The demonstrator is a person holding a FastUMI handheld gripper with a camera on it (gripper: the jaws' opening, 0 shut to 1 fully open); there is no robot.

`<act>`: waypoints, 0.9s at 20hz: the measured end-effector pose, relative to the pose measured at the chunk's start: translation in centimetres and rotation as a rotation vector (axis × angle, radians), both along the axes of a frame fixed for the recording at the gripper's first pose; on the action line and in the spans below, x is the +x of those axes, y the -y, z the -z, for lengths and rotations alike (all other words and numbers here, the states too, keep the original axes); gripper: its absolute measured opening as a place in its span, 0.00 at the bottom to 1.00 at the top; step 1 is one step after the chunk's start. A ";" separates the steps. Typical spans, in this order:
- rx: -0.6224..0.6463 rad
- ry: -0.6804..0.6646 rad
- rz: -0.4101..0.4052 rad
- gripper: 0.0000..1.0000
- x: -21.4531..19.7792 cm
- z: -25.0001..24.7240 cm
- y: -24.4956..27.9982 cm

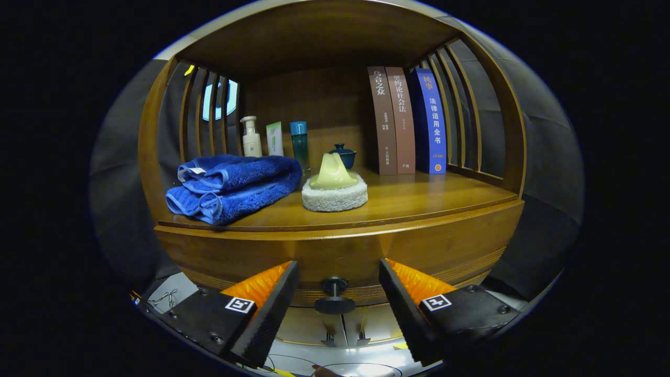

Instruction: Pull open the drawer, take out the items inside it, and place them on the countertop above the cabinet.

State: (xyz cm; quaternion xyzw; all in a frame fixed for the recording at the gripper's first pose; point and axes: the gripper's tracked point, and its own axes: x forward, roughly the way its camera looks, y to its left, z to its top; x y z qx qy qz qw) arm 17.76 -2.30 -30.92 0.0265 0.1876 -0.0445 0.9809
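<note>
A wooden cabinet fills the gripper view, with its drawer front [340, 251] closed below the countertop [419, 201]. A dark round knob [334, 296] sticks out of the drawer front, right between my two fingers. My gripper [337, 293] is open, its fingers standing either side of the knob without touching it. On the countertop lie a folded blue towel [233, 186] to the left and a pale yellow piece on a white round sponge pad [335, 191] in the middle. The drawer's inside is hidden.
At the back of the shelf stand a white pump bottle [252, 137], a small green box [274, 139], a teal bottle [300, 144] and a small dark lidded cup [344, 153]. Three books [405, 120] stand at the right. Wooden slats close both sides.
</note>
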 end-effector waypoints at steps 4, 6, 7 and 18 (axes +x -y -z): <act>-0.002 0.042 -0.007 0.99 -2.0 -3.9 0.0; 0.012 0.077 -0.010 0.99 -3.3 -7.2 0.0; 0.012 0.093 -0.012 0.99 -4.0 -8.6 0.0; -0.031 0.196 -0.072 0.99 -11.0 -22.6 -1.6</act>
